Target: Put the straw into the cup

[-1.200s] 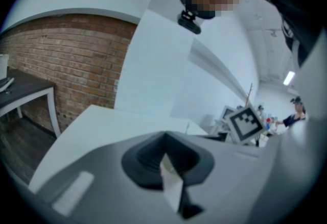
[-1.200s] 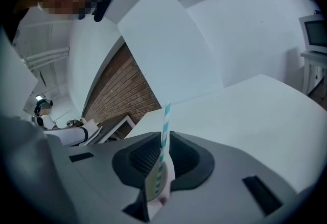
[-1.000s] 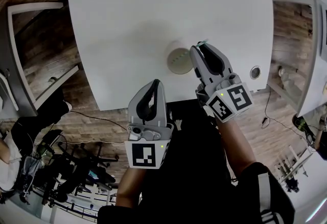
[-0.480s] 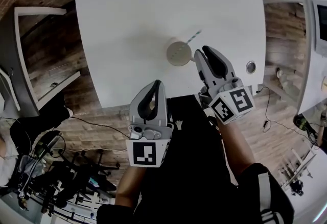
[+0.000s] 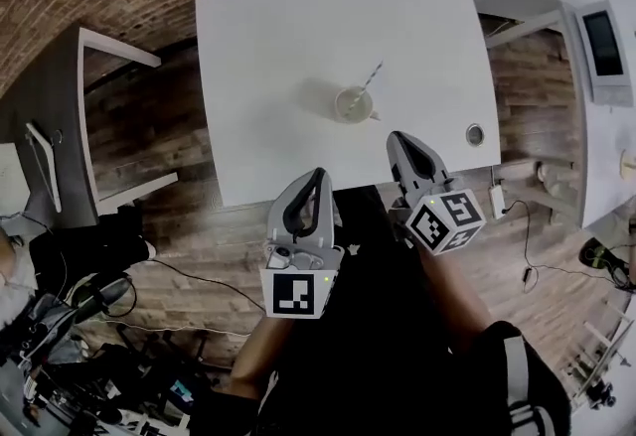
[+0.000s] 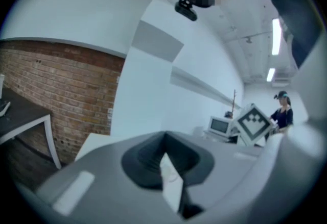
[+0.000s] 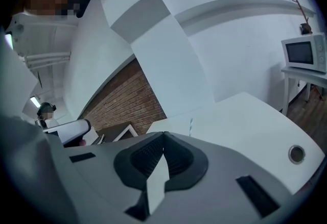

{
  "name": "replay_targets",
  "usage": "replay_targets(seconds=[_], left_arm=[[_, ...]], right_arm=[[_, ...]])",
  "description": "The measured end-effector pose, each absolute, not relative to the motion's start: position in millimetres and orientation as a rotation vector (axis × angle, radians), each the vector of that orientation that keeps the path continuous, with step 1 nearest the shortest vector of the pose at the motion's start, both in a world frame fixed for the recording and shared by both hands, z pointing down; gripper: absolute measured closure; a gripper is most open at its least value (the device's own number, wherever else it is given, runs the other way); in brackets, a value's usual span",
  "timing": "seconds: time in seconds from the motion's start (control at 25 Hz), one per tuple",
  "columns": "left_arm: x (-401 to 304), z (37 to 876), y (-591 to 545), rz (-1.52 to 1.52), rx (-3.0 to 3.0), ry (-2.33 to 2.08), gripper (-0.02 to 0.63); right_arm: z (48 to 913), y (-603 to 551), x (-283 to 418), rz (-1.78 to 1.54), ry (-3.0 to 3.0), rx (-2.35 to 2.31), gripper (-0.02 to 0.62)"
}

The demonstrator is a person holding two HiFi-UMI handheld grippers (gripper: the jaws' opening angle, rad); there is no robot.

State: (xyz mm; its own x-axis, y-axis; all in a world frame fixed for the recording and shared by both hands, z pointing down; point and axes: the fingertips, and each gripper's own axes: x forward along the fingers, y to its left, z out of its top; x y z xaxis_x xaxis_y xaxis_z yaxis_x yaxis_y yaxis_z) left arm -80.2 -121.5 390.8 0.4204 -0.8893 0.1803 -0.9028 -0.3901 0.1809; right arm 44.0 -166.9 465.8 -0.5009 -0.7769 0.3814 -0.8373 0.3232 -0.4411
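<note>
**Task items.** The cup [image 5: 353, 105] stands on the white worktop [image 5: 268, 57], right of centre. The striped straw [image 5: 372, 79] is in it, lower end inside the cup. Its upper end leans out over the rim, away from the person and toward their right. Its long axis is tilted, not upright.

**Grippers.** The left gripper [image 5: 318, 174] and right gripper [image 5: 398, 138] are held at the near edge of the worktop, apart from the cup. Both point away from the person. In the left gripper view the left gripper's [image 6: 164, 135] tongs are pressed together at the tips, with nothing between them. The right gripper view shows the right gripper [image 7: 163, 134] the same: tips together, nothing held.

**Differences between views.**
- Only the head view shows the cup.
- The right gripper view shows the straw's [image 7: 191, 126] upper end just above its tongs. It also shows the cable grommet [image 7: 296, 154] in the worktop [image 7: 245, 121] and a microwave [image 7: 305, 53] on a side table [image 7: 301, 81].
- The left gripper view shows a brick wall [image 6: 56, 95], the right gripper's marker cube [image 6: 253, 123] and a distant person [image 6: 282, 112].

**Markings.** Each marker cube [image 5: 299, 293] carries a black-and-white square pattern
</note>
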Motion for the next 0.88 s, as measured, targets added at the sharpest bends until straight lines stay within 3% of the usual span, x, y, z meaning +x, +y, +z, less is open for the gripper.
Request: replay_targets(seconds=[0.88], left_arm=[[-98.3,337.4,-10.1,0.023,2.515,-1.565,0.601]], right_arm=[[368.3,-44.9,41.6,0.666,-2.575,1.69,0.589]])
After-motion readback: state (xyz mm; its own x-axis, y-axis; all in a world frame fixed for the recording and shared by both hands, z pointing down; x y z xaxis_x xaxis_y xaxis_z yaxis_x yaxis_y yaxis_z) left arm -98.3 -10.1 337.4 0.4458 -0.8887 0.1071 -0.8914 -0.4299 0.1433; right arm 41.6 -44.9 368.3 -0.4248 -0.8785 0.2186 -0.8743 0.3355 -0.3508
